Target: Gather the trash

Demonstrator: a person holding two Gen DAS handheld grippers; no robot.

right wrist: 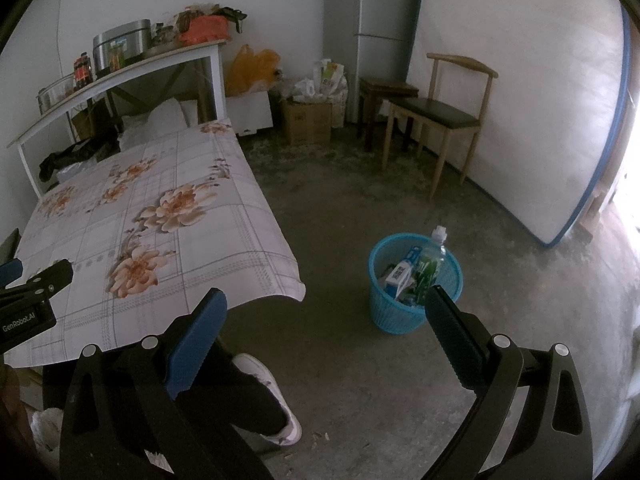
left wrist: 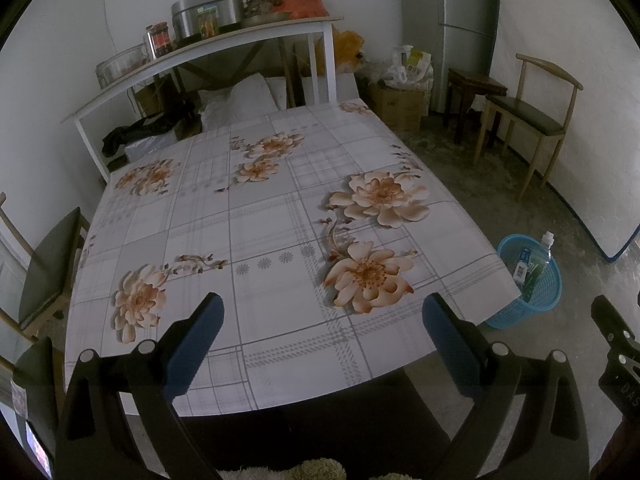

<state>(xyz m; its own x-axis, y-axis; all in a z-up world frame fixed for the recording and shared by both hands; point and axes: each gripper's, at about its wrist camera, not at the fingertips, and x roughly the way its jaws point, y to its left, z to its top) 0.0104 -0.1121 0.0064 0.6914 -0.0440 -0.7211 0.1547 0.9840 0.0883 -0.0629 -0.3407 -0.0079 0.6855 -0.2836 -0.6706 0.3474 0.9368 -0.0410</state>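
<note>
- Floral tablecloth (left wrist: 260,240) lies bare, open to reach across.
- Blue wastebasket (right wrist: 416,280) stands on open concrete floor (right wrist: 360,208), apart from the table corner; a bottle (right wrist: 432,256) juts above its rim.

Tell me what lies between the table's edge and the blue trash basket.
Only bare concrete floor separates the table from the blue trash basket; the right wrist view shows it.

The left hand-held gripper (right wrist: 24,280) reads "GenRobot.AI".

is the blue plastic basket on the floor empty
No, the blue plastic basket on the floor holds a clear plastic bottle with a white cap and some cartons, seen in the right wrist view.
</note>
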